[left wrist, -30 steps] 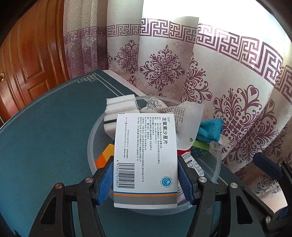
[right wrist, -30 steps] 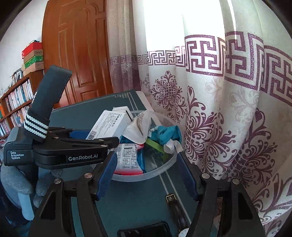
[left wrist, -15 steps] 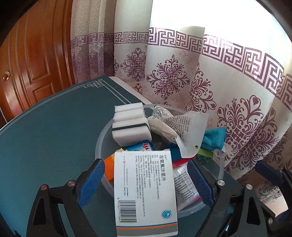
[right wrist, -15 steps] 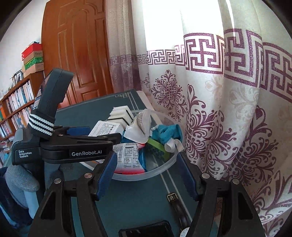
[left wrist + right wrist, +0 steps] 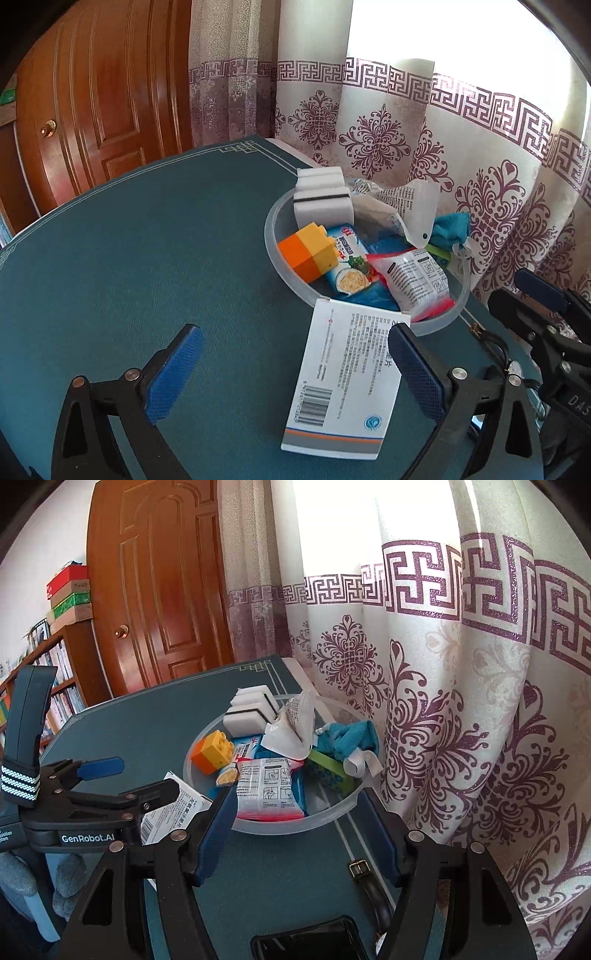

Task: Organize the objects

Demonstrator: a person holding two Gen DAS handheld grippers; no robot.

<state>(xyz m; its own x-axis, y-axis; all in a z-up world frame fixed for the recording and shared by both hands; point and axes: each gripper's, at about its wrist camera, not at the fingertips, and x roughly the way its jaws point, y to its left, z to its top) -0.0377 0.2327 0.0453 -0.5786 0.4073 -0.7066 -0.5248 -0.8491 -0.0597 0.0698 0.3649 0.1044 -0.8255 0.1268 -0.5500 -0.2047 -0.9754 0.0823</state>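
A white medicine box (image 5: 343, 380) lies flat on the green table just in front of the clear round bowl (image 5: 275, 254), touching its near rim. It also shows in the right wrist view (image 5: 173, 812). My left gripper (image 5: 291, 373) is open and empty, its right finger over the box's edge. The bowl (image 5: 332, 814) holds an orange-yellow block (image 5: 308, 253), white sponges (image 5: 321, 195), snack packets (image 5: 417, 280), a blue cloth (image 5: 450, 229) and a white bag (image 5: 406, 206). My right gripper (image 5: 299, 830) is open and empty at the bowl's near rim.
A patterned curtain (image 5: 424, 129) hangs right behind the bowl. A wooden door (image 5: 99, 99) stands at the back left and a bookshelf (image 5: 55, 672) at the left. A watch strap (image 5: 369, 882) and a dark phone (image 5: 314, 941) lie on the table near my right gripper.
My left gripper opened and let go of the medicine box, which now lies on the table before the bowl. The left gripper drew back and to the left. The right gripper barely moved.
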